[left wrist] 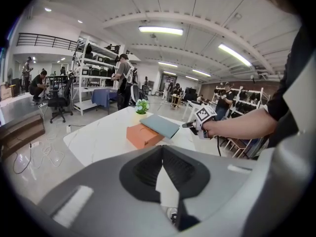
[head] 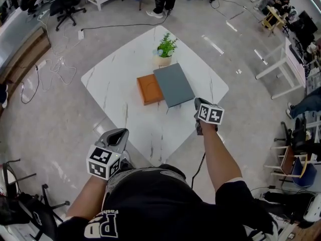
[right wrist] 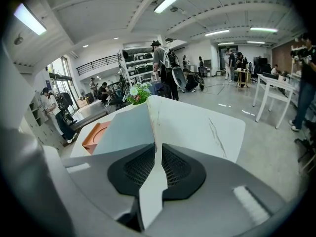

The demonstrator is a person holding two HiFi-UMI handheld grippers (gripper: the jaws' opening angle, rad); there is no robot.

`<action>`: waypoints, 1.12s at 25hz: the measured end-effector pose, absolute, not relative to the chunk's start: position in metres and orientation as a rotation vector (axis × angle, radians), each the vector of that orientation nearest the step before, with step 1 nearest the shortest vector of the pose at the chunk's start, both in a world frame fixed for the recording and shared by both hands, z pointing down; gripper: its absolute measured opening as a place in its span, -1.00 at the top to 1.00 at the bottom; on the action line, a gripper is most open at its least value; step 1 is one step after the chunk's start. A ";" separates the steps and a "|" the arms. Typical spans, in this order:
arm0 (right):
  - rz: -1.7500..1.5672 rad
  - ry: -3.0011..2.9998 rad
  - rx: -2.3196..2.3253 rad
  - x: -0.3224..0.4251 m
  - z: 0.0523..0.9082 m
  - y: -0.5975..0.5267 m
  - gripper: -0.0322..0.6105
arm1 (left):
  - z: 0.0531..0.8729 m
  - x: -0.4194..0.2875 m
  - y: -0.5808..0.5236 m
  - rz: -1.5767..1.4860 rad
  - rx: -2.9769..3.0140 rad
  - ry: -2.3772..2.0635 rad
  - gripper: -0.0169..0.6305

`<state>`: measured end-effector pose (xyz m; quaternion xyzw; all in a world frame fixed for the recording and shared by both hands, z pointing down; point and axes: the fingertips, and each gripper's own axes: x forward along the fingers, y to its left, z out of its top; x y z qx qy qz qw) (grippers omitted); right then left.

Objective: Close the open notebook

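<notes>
The notebook (head: 173, 84) has a grey-blue cover and lies shut on the white marble table (head: 130, 119), its left edge resting on an orange box (head: 149, 89). It also shows in the left gripper view as the notebook (left wrist: 159, 125) and in the right gripper view as the notebook (right wrist: 126, 130). My right gripper (head: 197, 102) sits just off the notebook's near right corner, jaws together and empty (right wrist: 158, 146). My left gripper (head: 120, 132) hangs back near my body at the table's near edge, jaws together with nothing in them (left wrist: 161, 148).
A small potted plant (head: 165, 48) stands behind the notebook near the far corner. The orange box (left wrist: 143, 135) lies left of the notebook. Cables (head: 55, 64) trail on the floor at left, white desks (head: 281, 69) and chairs stand at right, and people are at the far side.
</notes>
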<state>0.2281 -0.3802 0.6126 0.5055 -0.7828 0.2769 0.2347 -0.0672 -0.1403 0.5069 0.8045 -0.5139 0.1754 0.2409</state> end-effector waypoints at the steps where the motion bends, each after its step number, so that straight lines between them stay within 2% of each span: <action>1: 0.761 -2.145 1.397 0.230 0.611 -0.378 0.82 | 0.507 -0.068 -0.142 0.480 2.209 -1.398 0.77; 12: 0.770 -2.227 1.478 0.218 0.567 -0.337 0.82 | 0.499 -0.065 -0.155 0.482 2.316 -1.293 0.77; 28: 0.662 -2.532 1.336 0.125 0.477 -0.227 0.83 | 0.482 -0.061 -0.167 0.460 2.441 -1.214 0.77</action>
